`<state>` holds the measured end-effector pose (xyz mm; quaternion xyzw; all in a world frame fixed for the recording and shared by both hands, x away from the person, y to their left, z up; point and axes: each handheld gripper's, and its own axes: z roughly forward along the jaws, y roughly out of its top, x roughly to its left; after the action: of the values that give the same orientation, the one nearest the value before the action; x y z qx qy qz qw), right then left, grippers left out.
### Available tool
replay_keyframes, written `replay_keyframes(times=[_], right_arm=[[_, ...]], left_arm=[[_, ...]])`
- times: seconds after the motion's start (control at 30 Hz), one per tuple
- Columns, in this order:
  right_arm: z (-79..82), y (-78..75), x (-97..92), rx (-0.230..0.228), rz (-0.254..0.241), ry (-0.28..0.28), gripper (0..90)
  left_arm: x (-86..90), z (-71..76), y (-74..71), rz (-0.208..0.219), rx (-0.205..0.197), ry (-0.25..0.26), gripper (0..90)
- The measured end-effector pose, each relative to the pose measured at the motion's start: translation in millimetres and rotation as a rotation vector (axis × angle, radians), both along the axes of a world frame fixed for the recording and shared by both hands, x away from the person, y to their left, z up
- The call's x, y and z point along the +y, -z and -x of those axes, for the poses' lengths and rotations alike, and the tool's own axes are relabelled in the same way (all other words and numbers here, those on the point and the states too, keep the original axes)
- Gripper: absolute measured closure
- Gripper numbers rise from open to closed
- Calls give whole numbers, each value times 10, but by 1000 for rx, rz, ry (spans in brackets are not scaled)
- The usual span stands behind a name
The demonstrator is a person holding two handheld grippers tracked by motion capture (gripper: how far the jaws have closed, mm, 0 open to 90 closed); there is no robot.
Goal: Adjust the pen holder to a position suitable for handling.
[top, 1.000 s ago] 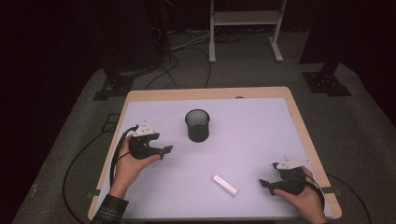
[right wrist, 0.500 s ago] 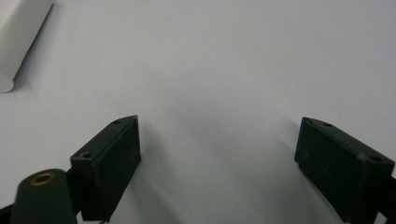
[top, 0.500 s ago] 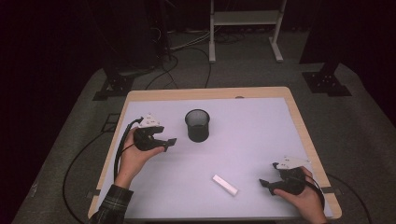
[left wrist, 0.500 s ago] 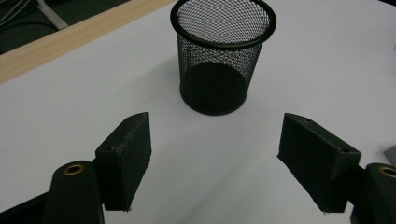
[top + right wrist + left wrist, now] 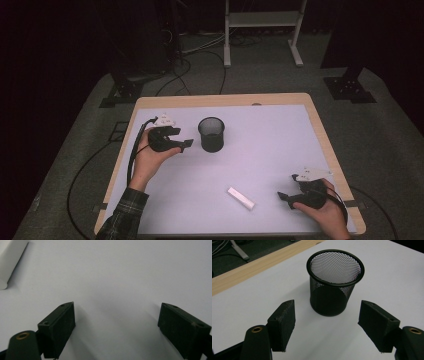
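A black mesh cup (image 5: 211,134) (image 5: 335,281) stands upright and empty on the white tabletop (image 5: 260,150). My left gripper (image 5: 185,143) (image 5: 332,326) hovers just left of the cup, open, its jaws spread wide with the cup a short way ahead between them. A small white block (image 5: 240,198) (image 5: 10,257) lies flat near the front of the table. My right gripper (image 5: 283,196) (image 5: 117,327) rests low at the front right, open, nothing between its jaws, the block a little to its left.
The table has a wooden rim (image 5: 220,100). Beyond it are a dark floor with cables (image 5: 200,55), a white frame stand (image 5: 262,30) and black stand bases (image 5: 350,87).
My left gripper has moved right and forward toward the mesh cup. The right gripper, cup and block have stayed put.
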<state>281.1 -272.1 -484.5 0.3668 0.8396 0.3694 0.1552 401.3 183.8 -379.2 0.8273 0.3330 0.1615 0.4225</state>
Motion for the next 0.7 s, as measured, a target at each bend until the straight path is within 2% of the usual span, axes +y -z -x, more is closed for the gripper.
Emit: replay_keyframes(times=[0.7], right_arm=[[-1,0,-1,0,0,-1,131]], left_arm=[[-197,-306,-32,14,5,-20,369]])
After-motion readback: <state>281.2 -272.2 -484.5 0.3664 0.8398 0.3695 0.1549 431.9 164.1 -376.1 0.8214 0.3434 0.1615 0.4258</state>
